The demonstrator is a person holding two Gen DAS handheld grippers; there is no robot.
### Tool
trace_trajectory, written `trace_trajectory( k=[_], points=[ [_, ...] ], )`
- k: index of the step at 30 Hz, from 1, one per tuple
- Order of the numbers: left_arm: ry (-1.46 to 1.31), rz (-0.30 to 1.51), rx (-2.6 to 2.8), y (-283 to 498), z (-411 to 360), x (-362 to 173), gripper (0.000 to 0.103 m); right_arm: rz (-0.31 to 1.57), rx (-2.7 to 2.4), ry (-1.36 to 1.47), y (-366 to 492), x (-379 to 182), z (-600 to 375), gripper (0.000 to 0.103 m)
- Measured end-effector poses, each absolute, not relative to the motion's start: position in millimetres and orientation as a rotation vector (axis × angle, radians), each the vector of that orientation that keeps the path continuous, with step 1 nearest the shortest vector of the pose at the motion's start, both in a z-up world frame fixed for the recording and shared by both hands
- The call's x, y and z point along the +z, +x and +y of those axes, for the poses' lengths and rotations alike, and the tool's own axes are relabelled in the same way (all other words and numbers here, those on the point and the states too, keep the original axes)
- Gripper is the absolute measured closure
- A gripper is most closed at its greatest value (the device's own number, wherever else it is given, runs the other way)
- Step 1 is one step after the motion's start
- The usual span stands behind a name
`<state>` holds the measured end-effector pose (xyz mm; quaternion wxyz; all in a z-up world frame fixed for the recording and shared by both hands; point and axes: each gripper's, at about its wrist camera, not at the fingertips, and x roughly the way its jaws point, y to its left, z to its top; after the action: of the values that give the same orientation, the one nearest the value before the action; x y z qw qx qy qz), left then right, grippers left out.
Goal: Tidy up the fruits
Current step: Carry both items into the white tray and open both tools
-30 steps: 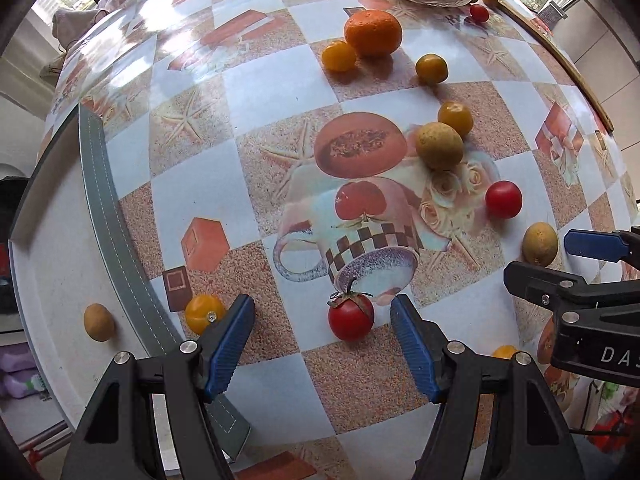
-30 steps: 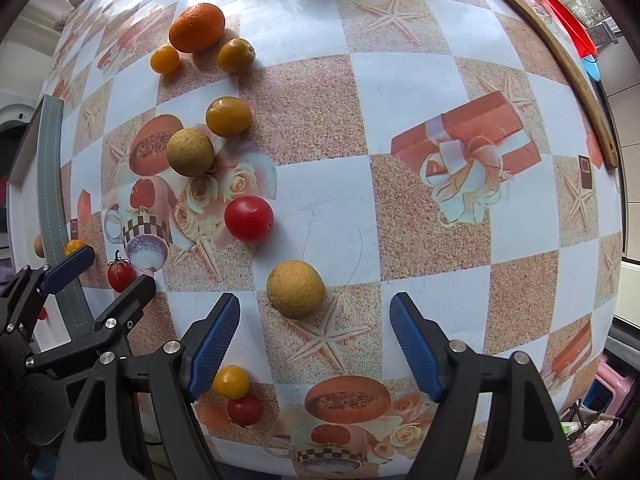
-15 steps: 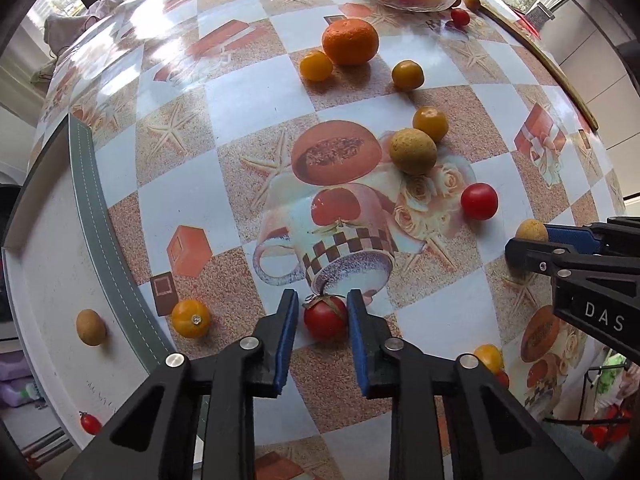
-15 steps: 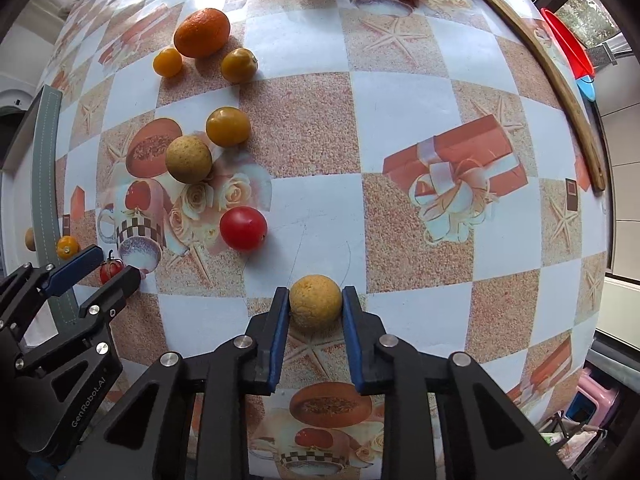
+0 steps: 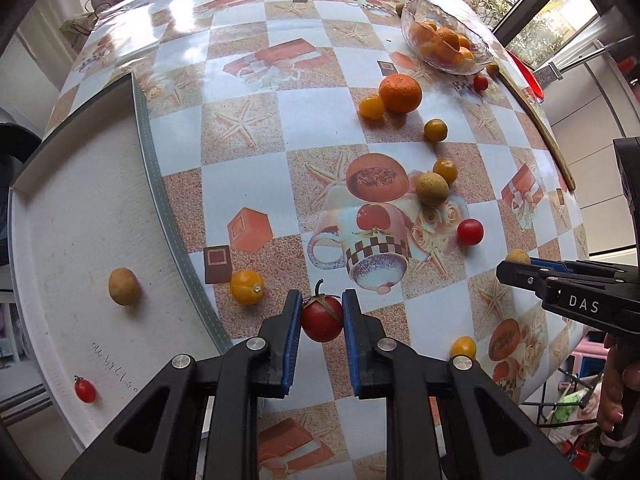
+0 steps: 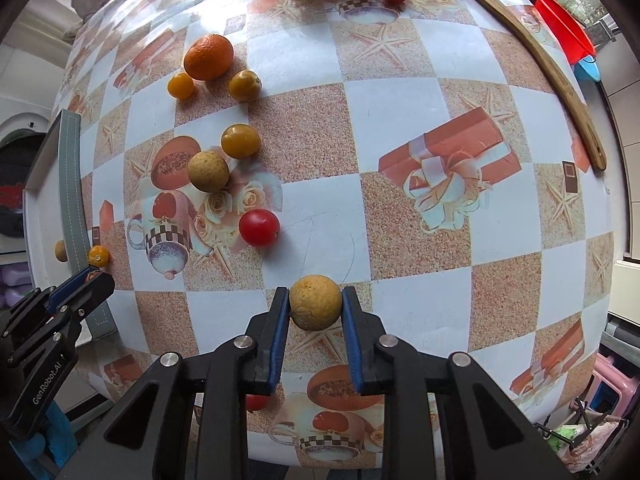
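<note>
My left gripper (image 5: 322, 318) is shut on a red tomato with a green stem (image 5: 321, 317), held above the patterned tablecloth near the white tray (image 5: 60, 200). My right gripper (image 6: 315, 306) is shut on a tan round fruit (image 6: 315, 302), also off the cloth. In the left wrist view the right gripper (image 5: 516, 266) shows at the right edge with that tan fruit (image 5: 517, 256) peeking out. The left gripper (image 6: 90, 278) shows at the left of the right wrist view.
The tray holds a tan fruit (image 5: 124, 286) and a small red tomato (image 5: 85, 389). Loose on the cloth lie an orange (image 5: 400, 93), yellow tomatoes (image 5: 246, 287), a tan fruit (image 5: 431, 188) and a red tomato (image 5: 470, 231). A glass bowl (image 5: 444, 42) of oranges stands far right.
Both grippers closed from wide open, the left on the stemmed tomato, the right on the tan fruit, and both have since lifted their fruit; the left also shifted toward the tray.
</note>
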<state>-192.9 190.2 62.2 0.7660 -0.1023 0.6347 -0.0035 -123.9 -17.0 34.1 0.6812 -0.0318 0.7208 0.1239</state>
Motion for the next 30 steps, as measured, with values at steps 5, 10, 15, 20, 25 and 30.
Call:
trace_trajectory(
  k=[5,10,15,20,25,30],
  points=[
    [-0.245,1.348,0.022,-204.7,207.7,74.6,0.081,1.604,0.309,-0.068,-122.0,53.1,-8.8,0.075],
    [-0.27,1.329,0.051,-211.7,215.1,78.2,0.081,1.593,0.345,-0.081,-121.8,65.0,10.8,0.075],
    [-0.289,1.309,0.08,-218.9,229.6,82.5,0.081,1.58,0.389,-0.109,-127.0,63.1,31.7,0.075],
    [-0.322,1.286,0.127,-228.9,251.8,86.6,0.081,1.568,0.445,-0.143,-130.5,68.0,60.9,0.075],
    [-0.344,1.26,0.195,-242.1,280.3,89.7,0.081,1.556,0.51,-0.18,-130.1,72.2,96.7,0.075],
    [-0.365,1.241,0.282,-254.8,316.6,88.5,0.081,1.55,0.595,-0.225,-129.4,73.7,140.9,0.075]
  ],
)
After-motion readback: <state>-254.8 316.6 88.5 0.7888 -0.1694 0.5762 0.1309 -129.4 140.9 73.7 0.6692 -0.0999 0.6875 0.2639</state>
